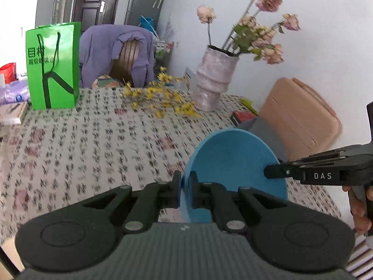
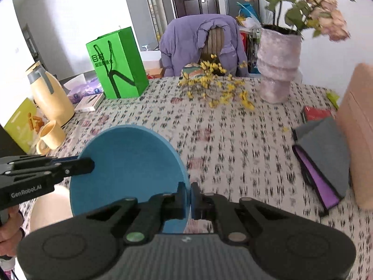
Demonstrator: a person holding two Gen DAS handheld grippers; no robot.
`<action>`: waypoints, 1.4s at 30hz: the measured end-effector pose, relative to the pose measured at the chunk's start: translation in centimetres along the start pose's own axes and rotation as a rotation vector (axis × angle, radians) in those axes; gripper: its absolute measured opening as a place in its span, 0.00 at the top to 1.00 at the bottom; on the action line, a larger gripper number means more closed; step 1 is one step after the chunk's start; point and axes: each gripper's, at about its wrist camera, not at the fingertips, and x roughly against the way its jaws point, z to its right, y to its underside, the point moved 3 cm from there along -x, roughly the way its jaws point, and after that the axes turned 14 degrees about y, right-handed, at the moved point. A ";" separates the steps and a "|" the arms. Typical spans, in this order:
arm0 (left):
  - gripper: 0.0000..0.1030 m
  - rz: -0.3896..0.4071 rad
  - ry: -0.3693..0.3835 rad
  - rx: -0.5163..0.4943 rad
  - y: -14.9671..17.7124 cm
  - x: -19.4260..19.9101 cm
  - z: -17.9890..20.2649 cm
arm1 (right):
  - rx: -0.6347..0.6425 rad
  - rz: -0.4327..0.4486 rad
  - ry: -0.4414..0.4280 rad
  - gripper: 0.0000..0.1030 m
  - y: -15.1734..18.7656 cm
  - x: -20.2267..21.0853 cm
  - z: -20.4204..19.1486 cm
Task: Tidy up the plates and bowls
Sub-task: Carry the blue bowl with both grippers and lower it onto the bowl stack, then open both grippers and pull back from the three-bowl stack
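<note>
A blue bowl [image 1: 233, 163] is held above the patterned tablecloth [image 1: 93, 140] by both grippers. My left gripper [image 1: 185, 182] is shut on the bowl's left rim. My right gripper [image 2: 188, 193] is shut on the bowl's right rim; the bowl [image 2: 130, 163] shows to its left in the right wrist view. Each gripper shows in the other's view: the right one [image 1: 270, 171] from the right edge, the left one [image 2: 89, 164] from the left edge. A pale rounded dish [image 2: 46, 212] lies under the bowl at the lower left, partly hidden.
A pink vase [image 1: 214, 79] with dried roses and yellow flower sprigs [image 1: 163, 98] stand at the back. A green paper bag [image 1: 54, 65] stands back left. A grey and purple folder [image 2: 324, 158], a peach case [image 1: 300, 119], a yellow jug [image 2: 50, 93] and mug [image 2: 50, 135] line the sides.
</note>
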 end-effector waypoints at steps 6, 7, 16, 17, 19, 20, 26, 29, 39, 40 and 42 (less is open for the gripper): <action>0.94 -0.031 0.017 -0.005 3.1 0.2 2.4 | 0.001 -0.016 0.012 0.96 3.5 1.3 1.2; 0.94 -0.037 0.021 -0.003 3.5 0.1 2.6 | 0.001 -0.023 0.013 0.96 4.0 1.3 1.5; 0.94 -0.083 0.041 0.034 7.3 -0.8 3.2 | -0.001 -0.074 0.001 0.96 7.3 0.4 2.5; 0.94 -0.086 0.040 0.037 7.5 -0.9 3.1 | -0.003 -0.078 -0.001 0.96 7.5 0.3 2.5; 0.94 -0.090 0.035 0.038 7.8 -0.9 3.2 | 0.001 -0.086 -0.004 0.96 7.8 0.0 2.5; 0.94 -0.092 0.032 0.038 7.9 -1.0 3.2 | 0.003 -0.089 -0.007 0.96 7.9 -0.2 2.5; 0.94 -0.117 0.016 0.039 9.1 -1.3 2.9 | 0.016 -0.108 -0.019 0.96 8.3 -1.2 2.2; 0.94 -0.124 0.010 0.047 9.4 -1.6 2.5 | 0.015 -0.116 -0.024 0.96 8.3 -1.8 2.0; 0.75 -0.116 -0.017 0.011 9.4 -2.0 2.0 | 0.072 -0.089 0.015 0.80 8.1 -2.3 1.0; 0.64 -0.107 -0.023 0.009 9.4 -1.8 1.9 | 0.083 -0.082 0.027 0.77 8.1 -2.2 0.8; 0.39 -0.087 -0.041 -0.004 9.3 -1.4 1.8 | 0.109 -0.054 0.069 0.58 8.1 -1.7 0.6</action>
